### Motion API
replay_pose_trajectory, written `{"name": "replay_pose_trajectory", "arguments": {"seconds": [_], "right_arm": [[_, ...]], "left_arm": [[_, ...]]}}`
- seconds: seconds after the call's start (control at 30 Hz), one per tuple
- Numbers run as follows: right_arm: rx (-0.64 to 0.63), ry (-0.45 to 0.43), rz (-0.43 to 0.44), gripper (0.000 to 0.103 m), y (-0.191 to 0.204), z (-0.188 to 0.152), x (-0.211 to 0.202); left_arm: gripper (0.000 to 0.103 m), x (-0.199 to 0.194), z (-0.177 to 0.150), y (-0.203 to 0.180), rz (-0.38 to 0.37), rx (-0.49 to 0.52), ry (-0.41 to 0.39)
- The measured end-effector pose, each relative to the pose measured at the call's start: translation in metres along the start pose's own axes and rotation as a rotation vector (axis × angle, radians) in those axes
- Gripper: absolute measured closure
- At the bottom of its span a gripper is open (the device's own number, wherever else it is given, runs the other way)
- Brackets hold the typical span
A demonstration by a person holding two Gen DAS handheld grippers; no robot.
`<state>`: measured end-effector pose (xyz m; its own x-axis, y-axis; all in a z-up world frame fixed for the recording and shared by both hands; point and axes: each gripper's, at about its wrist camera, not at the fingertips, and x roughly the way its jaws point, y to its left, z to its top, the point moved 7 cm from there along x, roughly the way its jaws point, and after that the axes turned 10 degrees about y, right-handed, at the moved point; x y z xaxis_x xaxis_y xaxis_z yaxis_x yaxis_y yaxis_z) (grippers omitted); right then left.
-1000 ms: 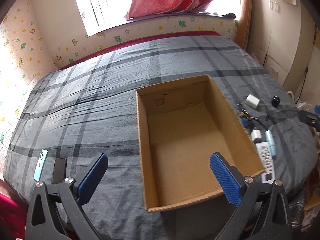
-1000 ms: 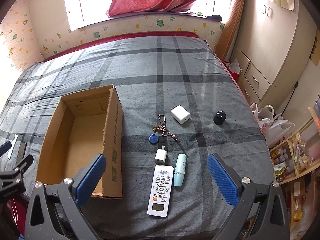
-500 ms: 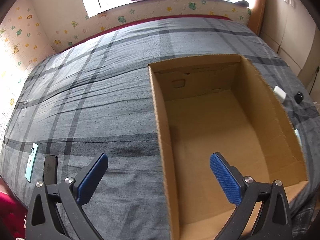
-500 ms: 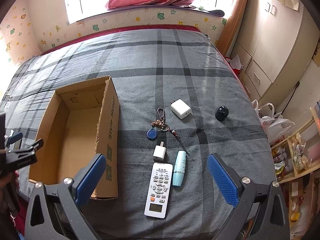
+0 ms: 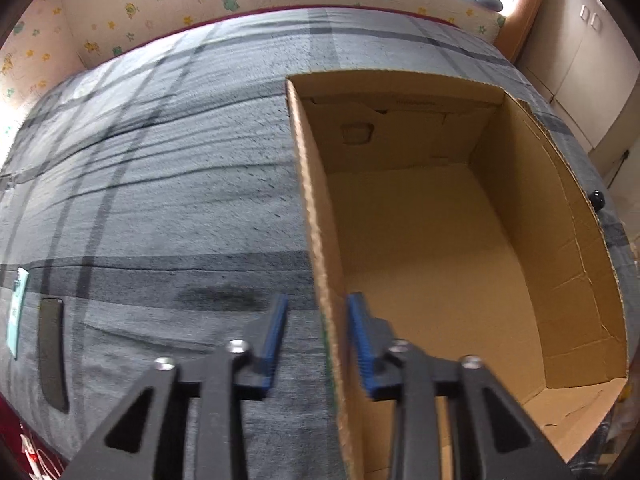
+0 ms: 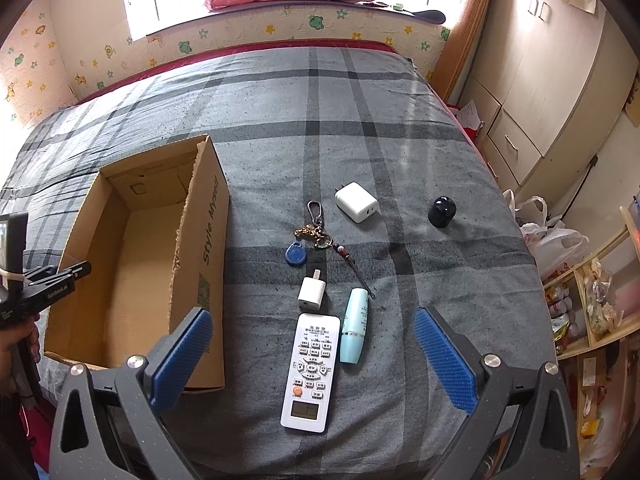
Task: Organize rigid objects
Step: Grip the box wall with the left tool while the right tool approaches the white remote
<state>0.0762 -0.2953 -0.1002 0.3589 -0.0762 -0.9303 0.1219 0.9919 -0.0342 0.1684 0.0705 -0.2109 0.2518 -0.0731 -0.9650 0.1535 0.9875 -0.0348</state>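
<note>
An open, empty cardboard box (image 5: 440, 240) (image 6: 132, 264) sits on the plaid bed. My left gripper (image 5: 316, 340) straddles the box's left wall, jaws narrowed around it with a small gap on the outer side; it also shows in the right wrist view (image 6: 44, 284). My right gripper (image 6: 312, 356) is open and empty above a white remote (image 6: 310, 372). Beside the remote lie a pale blue tube (image 6: 354, 330), a small white charger (image 6: 312, 294), a keyring with a blue fob (image 6: 310, 236), a larger white charger (image 6: 356, 202) and a black round object (image 6: 442, 211).
A pale blue phone (image 5: 16, 312) and a black phone (image 5: 52, 352) lie at the bed's left edge. A wardrobe (image 6: 552, 92) and a shelf (image 6: 592, 300) stand right of the bed. Plastic bags (image 6: 548, 240) lie on the floor.
My left gripper moved forward and down onto the box's left wall and its jaws closed in from wide open. My right gripper stayed open and barely moved.
</note>
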Motion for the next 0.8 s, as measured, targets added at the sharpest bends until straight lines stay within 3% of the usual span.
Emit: {"name": "replay_pose_trajectory", "arguments": {"seconds": [0.03, 0.8], "right_arm": [[0.001, -0.001, 0.0, 0.0, 0.0, -0.001, 0.0], [0.033, 0.026, -0.034, 0.0, -0.02, -0.021, 0.003]], "left_arm": [[0.085, 0.002, -0.001, -0.002, -0.015, 0.002, 0.007], [0.087, 0.016, 0.004, -0.008, 0.072, 0.033, 0.059]]}}
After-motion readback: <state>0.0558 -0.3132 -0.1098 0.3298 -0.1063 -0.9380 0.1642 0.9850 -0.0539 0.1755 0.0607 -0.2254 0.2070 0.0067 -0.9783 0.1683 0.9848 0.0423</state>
